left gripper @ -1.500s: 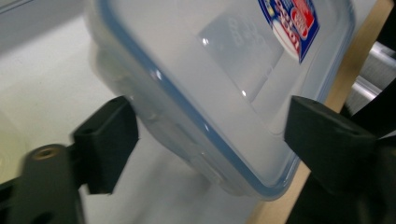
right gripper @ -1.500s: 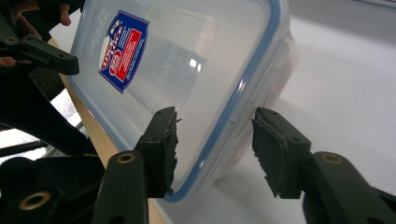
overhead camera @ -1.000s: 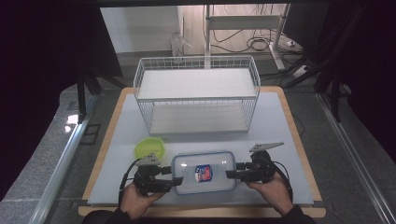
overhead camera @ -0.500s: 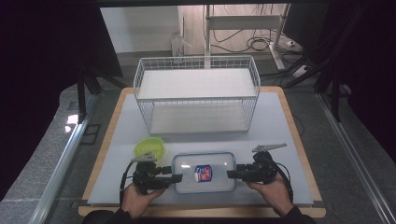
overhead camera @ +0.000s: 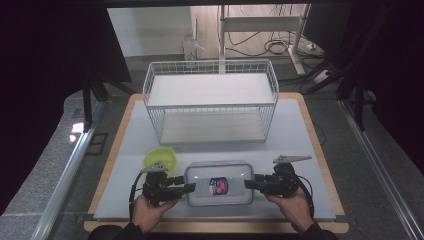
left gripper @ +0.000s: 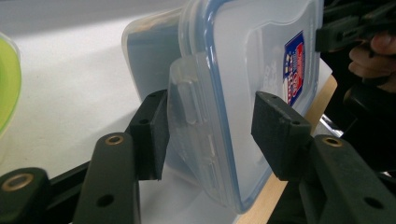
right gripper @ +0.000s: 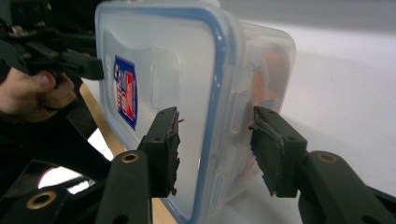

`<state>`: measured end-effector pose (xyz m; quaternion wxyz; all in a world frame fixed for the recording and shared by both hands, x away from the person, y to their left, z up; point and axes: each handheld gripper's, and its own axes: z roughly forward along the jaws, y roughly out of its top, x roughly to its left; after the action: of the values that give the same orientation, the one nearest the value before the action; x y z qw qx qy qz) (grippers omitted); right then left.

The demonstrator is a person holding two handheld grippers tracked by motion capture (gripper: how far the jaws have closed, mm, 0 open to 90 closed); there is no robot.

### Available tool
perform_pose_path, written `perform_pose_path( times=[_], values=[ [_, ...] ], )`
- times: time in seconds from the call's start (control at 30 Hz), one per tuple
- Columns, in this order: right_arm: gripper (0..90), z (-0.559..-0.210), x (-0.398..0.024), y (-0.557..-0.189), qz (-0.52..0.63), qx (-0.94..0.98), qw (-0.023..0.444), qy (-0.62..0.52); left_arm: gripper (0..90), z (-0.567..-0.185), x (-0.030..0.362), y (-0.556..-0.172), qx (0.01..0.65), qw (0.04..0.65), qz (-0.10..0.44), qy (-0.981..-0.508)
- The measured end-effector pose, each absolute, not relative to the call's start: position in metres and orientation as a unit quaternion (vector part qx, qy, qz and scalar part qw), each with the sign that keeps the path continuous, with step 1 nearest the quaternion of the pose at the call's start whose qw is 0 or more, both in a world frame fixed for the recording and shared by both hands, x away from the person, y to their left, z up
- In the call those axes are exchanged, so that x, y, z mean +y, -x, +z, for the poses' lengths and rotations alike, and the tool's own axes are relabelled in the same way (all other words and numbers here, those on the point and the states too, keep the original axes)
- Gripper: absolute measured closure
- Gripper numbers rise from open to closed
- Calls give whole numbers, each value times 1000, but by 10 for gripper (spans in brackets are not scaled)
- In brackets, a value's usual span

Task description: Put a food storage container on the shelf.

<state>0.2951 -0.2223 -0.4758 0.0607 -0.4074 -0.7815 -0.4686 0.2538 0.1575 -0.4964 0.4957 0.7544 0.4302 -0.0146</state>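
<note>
A clear plastic container (overhead camera: 220, 172) with a blue-rimmed lid and a red-and-blue sticker lies near the table's front edge. My left gripper (overhead camera: 189, 188) is at its left end. In the left gripper view the jaws (left gripper: 212, 130) straddle the lid's side latch (left gripper: 191, 116) on the container (left gripper: 243, 56). One pad sits beside the latch, the other over the lid. My right gripper (overhead camera: 248, 183) is at the right end, its jaws (right gripper: 215, 140) straddling the rim of the container (right gripper: 187, 60) with gaps at the pads. Both pairs of jaws have just been closing.
A lime green bowl (overhead camera: 160, 159) sits just behind my left gripper, also at the edge of the left gripper view (left gripper: 7, 88). A white wire basket shelf (overhead camera: 210, 90) stands at the back of the white table mat (overhead camera: 300, 130). The wooden table edge runs close behind my hands.
Both pairs of jaws have narrowed a little around the container's ends. The hands and the container have stayed in place.
</note>
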Motion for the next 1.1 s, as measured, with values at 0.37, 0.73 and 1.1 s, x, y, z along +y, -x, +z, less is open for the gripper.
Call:
perform_pose_path(
  times=[0.37,0.73,1.1],
  values=[
    [537,-459,-221,-298,-492,-777,40,391,488,-472,161,-261,411,506,12,-758],
    [536,-425,-220,-316,-509,-772,15,381,487,-433,162,-286,394,507,36,-765],
    [536,-394,-208,-346,-517,-770,10,373,488,-402,174,-312,393,516,50,-759]
  ],
)
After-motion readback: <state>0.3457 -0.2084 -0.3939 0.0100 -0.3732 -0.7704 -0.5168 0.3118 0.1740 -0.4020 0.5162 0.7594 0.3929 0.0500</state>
